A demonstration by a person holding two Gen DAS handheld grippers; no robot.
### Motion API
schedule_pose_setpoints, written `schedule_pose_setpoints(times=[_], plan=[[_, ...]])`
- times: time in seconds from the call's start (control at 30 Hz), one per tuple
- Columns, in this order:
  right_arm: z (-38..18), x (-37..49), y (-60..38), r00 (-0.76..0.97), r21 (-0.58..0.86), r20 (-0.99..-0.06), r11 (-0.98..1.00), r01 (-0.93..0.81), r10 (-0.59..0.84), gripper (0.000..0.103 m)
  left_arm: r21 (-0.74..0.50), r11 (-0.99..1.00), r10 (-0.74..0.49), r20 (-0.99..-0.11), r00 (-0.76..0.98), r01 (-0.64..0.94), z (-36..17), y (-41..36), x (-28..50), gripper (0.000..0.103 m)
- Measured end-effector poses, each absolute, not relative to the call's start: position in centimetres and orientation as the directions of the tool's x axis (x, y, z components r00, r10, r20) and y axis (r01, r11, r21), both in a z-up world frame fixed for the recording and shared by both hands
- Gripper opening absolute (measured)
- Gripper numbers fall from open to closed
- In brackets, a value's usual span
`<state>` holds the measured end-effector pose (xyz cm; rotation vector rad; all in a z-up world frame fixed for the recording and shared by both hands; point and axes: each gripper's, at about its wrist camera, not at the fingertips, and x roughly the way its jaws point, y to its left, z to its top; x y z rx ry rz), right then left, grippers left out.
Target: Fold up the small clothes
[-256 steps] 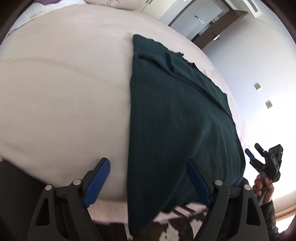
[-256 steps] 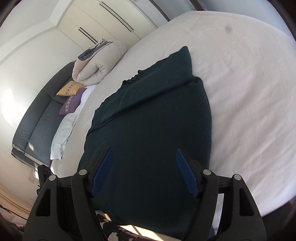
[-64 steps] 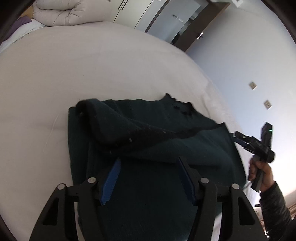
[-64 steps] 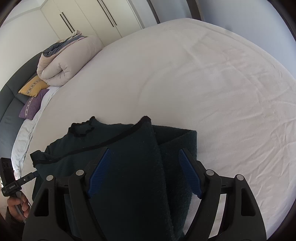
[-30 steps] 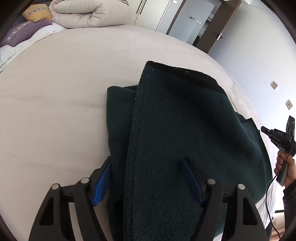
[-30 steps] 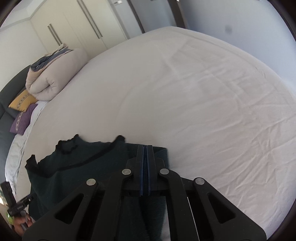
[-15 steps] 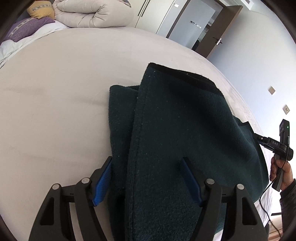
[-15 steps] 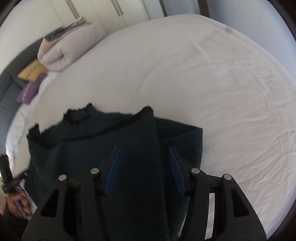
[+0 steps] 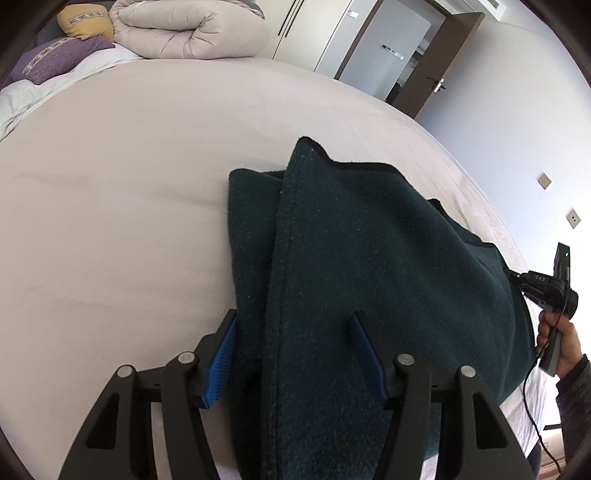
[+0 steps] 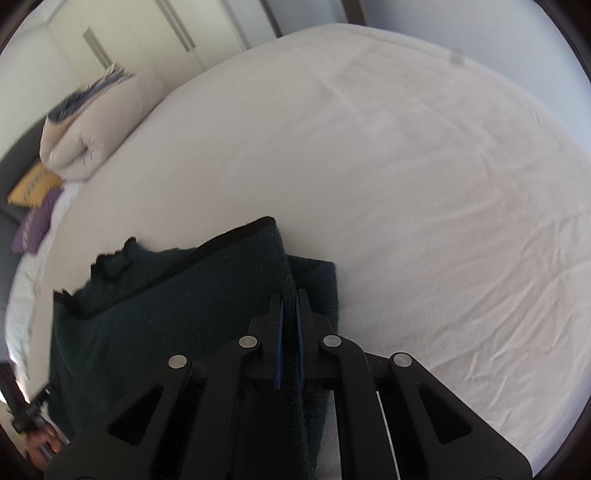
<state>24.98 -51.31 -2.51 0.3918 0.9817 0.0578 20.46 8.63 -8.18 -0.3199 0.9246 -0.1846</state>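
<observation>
Both grippers sit at the near end of a dark green garment (image 9: 369, 266) that lies folded on a white bed (image 9: 129, 166). In the right wrist view, the right gripper (image 10: 290, 299) is clenched on a fold edge of that cloth, a thin ridge of it pinched between its 2 blue pads (image 10: 277, 343). In the left wrist view, the left gripper (image 9: 291, 325) straddles another lengthwise fold; its jaws are closing, cloth lies between them, and the left blue pad sits just beside the garment's edge while the right one rests against the top layer without a visible pinch.

The garment shows at least 2 layers: a narrower under layer pokes out on the left in the left wrist view, and a wider upper layer with a black trimmed edge covers it. In the right wrist view, a frilled black neckline (image 10: 110, 262) shows at the far left corner of the cloth.

At the right edge of the left wrist view, a hand (image 9: 561, 339) grips the handle of the other tool, a dark sleeve below it and a thin black cable hanging down.

Farther up the bed lies a rolled beige duvet (image 9: 184, 29), with a yellow cushion (image 9: 83, 18) and a purple cushion (image 9: 55, 61) beside it. Behind stand white wardrobe doors (image 9: 314, 33) and a dark brown door (image 9: 443, 62).
</observation>
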Motion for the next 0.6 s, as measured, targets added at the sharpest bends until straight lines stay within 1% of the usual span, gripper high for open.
schedule_pose_setpoints(times=[0.07, 0.13, 0.2, 0.23, 0.4, 0.43, 0.5, 0.6], plan=[[-2.1, 24.6, -51.0, 0.565, 0.354, -0.791, 0.928, 0.111, 0.234, 0.008, -0.366, 0.931, -0.299, -0.737, 0.606, 0.014, -7.4, 9.1, 20.1, 0.061], [-1.6, 24.0, -50.8, 0.557, 0.377, -0.787, 0.921, 0.095, 0.264, 0.021, -0.383, 0.924, -0.295, -0.711, 0.638, 0.001, -6.4, 10.0, 19.7, 0.061], [-0.6, 22.7, -50.8, 0.591, 0.411, -0.753, 0.908, 0.082, 0.288, 0.061, -0.4, 0.917, -0.301, -0.694, 0.654, -0.002, -5.5, 10.6, 19.7, 0.061], [0.0, 21.8, -50.9, 0.62, 0.422, -0.73, 0.903, 0.079, 0.287, 0.064, -0.402, 0.916, -0.304, -0.692, 0.655, 0.0, -5.3, 10.8, 19.8, 0.061], [0.6, 18.3, -51.4, 0.656, 0.528, -0.658, 0.847, 0.054, 0.368, 0.065, -0.419, 0.907, -0.358, -0.706, 0.612, 0.048, -5.7, 11.0, 21.2, 0.061], [0.6, 17.8, -51.3, 0.656, 0.532, -0.656, 0.845, 0.052, 0.373, 0.065, -0.422, 0.905, -0.363, -0.716, 0.596, 0.044, -6.0, 11.1, 21.5, 0.059], [0.3, 17.0, -51.1, 0.65, 0.533, -0.659, 0.845, 0.046, 0.38, 0.065, -0.432, 0.901, -0.377, -0.729, 0.571, 0.044, -6.6, 11.2, 21.8, 0.048], [-0.2, 16.3, -51.0, 0.642, 0.529, -0.665, 0.848, 0.044, 0.381, 0.065, -0.412, 0.909, -0.37, -0.737, 0.566, 0.058, -6.7, 10.7, 21.8, 0.045]])
